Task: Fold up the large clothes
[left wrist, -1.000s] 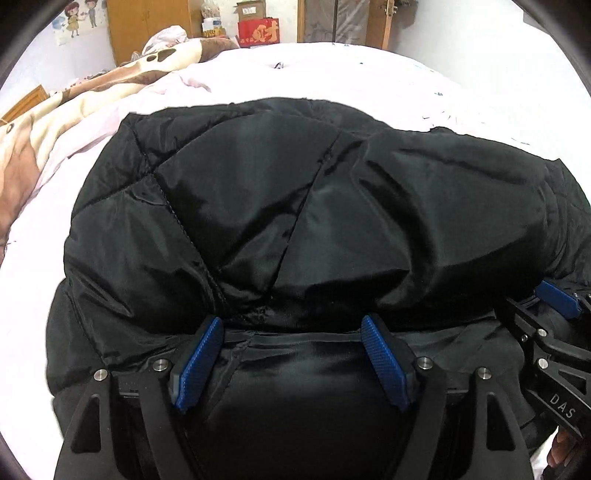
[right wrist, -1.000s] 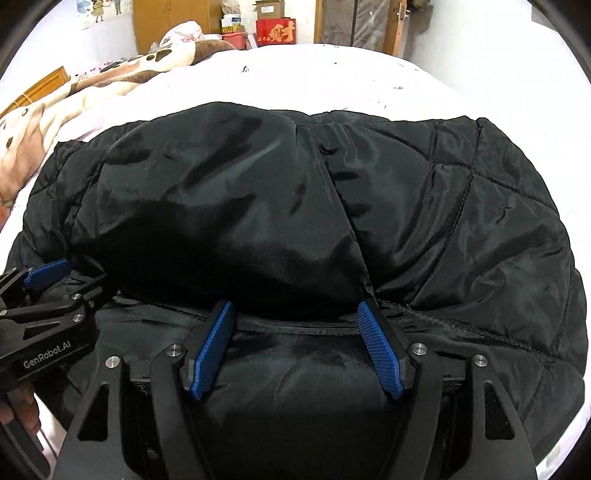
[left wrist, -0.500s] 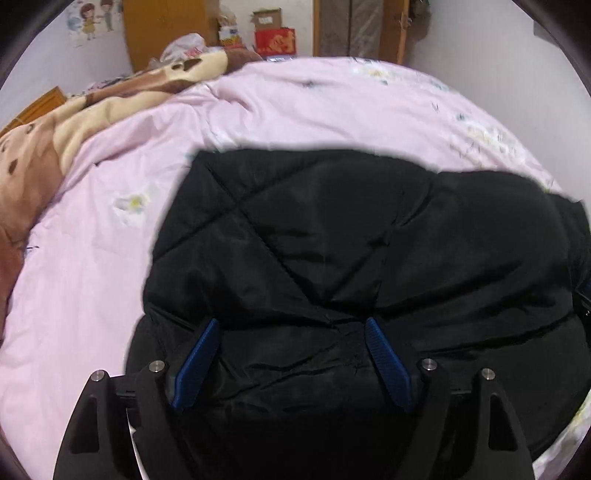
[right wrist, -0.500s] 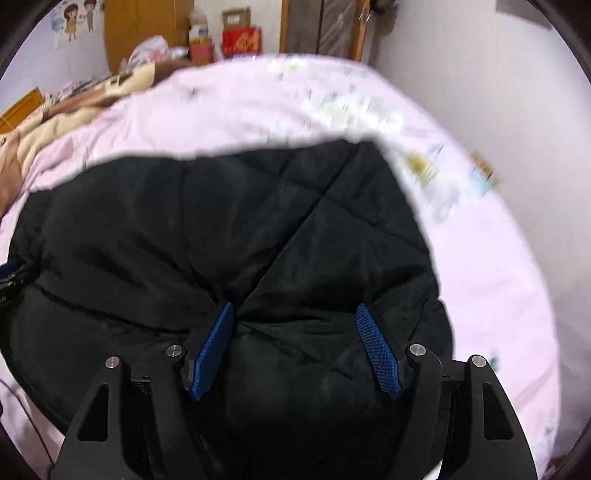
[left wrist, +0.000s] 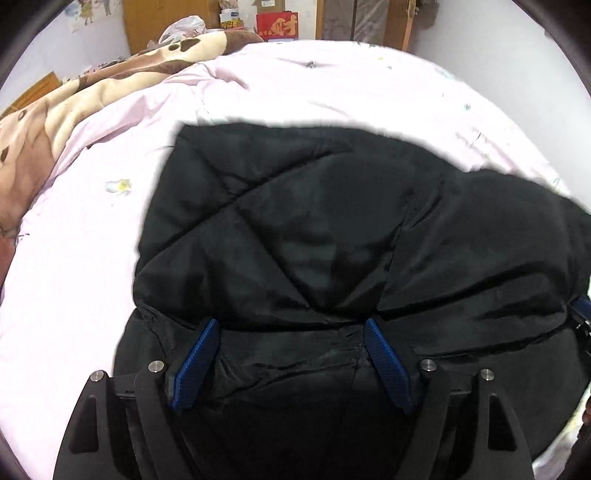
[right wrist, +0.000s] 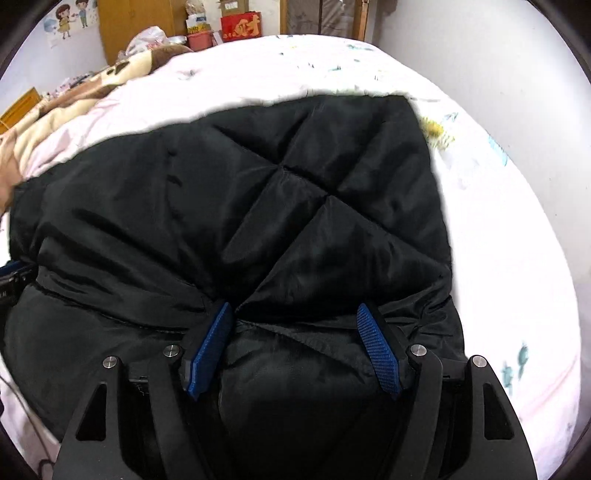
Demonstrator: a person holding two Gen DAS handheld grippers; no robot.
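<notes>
A black quilted jacket point(left wrist: 314, 229) lies bulked up on the pink bed sheet point(left wrist: 92, 258). My left gripper point(left wrist: 291, 325) is shut on a thick fold at the jacket's near edge, and the fabric fills the gap between its blue pads. In the right wrist view the same jacket point(right wrist: 277, 206) spreads away from me. My right gripper point(right wrist: 295, 310) is shut on its near fold, with creases running out from the pads. A sliver of the right gripper point(left wrist: 581, 310) shows at the left view's right edge. The near hem is hidden under both grippers.
A brown and beige paw-print blanket point(left wrist: 74, 99) is bunched along the bed's far left. Behind the bed stand a wooden wardrobe point(right wrist: 136, 26) and a red box point(left wrist: 277, 24). A pale wall point(right wrist: 498, 74) runs close along the bed's right side.
The jacket's far edge has drawn closer, so much more pink sheet shows beyond and beside it. In each view the other gripper has slid to the frame's edge. Both grips hold.
</notes>
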